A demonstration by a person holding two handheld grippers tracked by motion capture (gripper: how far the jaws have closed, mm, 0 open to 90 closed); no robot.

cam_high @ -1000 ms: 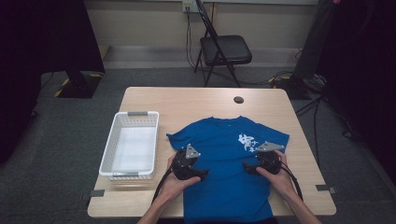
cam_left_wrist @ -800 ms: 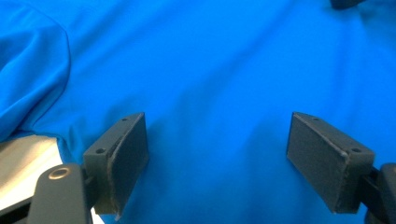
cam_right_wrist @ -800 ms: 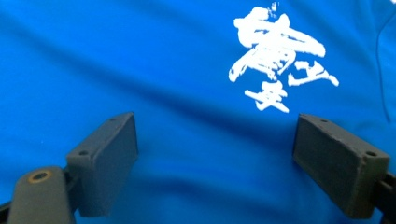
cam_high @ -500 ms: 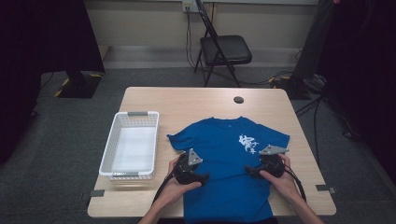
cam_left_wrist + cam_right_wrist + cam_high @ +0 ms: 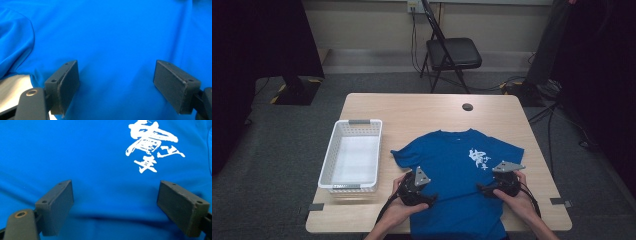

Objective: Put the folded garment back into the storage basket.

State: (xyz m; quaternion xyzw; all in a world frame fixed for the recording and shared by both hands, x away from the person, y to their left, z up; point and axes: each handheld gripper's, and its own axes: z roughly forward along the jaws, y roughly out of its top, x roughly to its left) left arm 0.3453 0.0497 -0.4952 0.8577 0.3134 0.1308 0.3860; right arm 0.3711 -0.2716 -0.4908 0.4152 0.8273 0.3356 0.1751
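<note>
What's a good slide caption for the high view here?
Two hand-held grippers, left and right, open over a blue T-shirt spread on a table beside a white basket.

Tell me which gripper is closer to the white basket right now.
Left. The left gripper sits over the blue T-shirt near its edge, just beside the white basket's near corner. The right gripper is over the shirt's far side, below the white print.

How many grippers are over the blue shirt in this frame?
2. The left gripper is over the blue shirt's left side near the white basket; the right gripper is over its right side, below the white print.
</note>
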